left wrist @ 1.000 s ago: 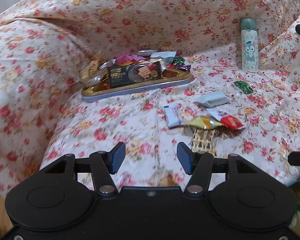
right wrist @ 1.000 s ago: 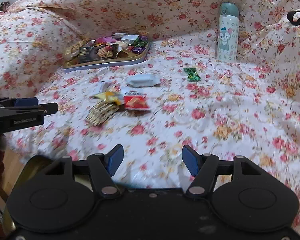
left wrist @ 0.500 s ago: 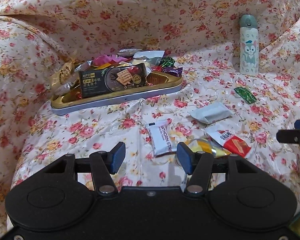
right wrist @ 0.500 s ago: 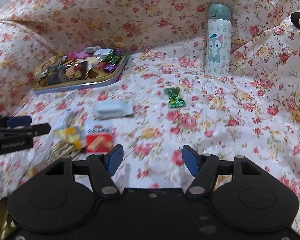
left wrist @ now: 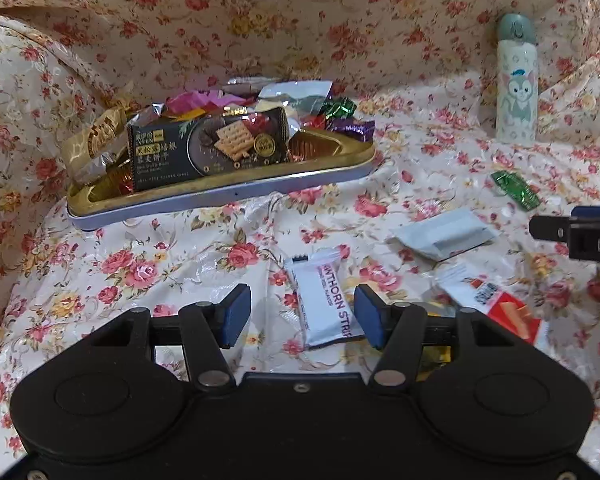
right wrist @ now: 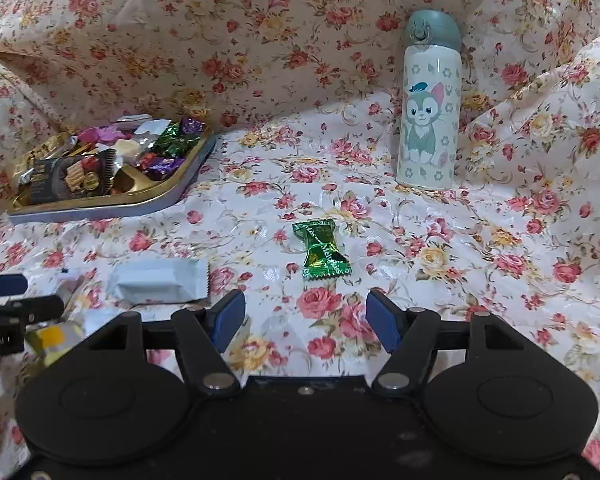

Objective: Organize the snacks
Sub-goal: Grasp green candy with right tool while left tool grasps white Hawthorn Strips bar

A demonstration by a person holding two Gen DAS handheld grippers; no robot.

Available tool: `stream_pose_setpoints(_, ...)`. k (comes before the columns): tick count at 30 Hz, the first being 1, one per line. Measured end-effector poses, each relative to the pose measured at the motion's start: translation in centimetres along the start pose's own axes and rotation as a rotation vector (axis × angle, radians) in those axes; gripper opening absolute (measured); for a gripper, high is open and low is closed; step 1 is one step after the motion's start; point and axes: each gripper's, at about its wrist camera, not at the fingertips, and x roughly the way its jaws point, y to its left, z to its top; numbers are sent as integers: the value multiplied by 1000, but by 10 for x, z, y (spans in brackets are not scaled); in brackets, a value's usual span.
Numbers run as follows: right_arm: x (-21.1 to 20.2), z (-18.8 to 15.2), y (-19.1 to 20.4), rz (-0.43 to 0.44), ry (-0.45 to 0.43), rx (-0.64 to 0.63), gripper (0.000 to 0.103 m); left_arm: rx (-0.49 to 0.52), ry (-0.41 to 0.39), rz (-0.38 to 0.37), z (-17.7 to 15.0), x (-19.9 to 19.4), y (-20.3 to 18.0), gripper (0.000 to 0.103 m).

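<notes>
Both grippers advanced over floral cloth-covered surface (right wrist: 440,240): left gripper (left wrist: 298,316), jaws released, now straddling white "Hawthorn Strip" sachet (left wrist: 326,300), apparently untouched; right gripper (right wrist: 305,320), jaws released and empty, now just short of green foil-wrapped candy (right wrist: 320,250); gold-lined oblong snack tin (left wrist: 340,160) beyond awaits both.

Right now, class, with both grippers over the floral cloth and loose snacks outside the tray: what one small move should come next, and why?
Probably lower the left gripper and close it on the white hawthorn strip packet. The jaws are open, the packet lies flat between them, outside the tray.
</notes>
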Motion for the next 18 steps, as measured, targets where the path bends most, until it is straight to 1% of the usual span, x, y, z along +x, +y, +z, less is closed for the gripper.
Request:
stream_pose_setpoints(2,5,1,0,-10,-6,-4,70,4,1,7,-2,6,3,63)
stream_pose_setpoints(3,8,1,1,-12,-9,-3,70,-1,-9,6,-3,7,5,65)
stream_pose_setpoints(7,16,2,1,-19,-21,-6,70,-20,-26,-17,-1,12,14,65)
stream_pose_setpoints(13,28,7,1,-44,-37,4,70,15,-66,-22,-3,17,13,65)
stream_pose_setpoints(18,38,15,3,-66,-47,-5,70,14,-79,-25,-4,18,14,65)
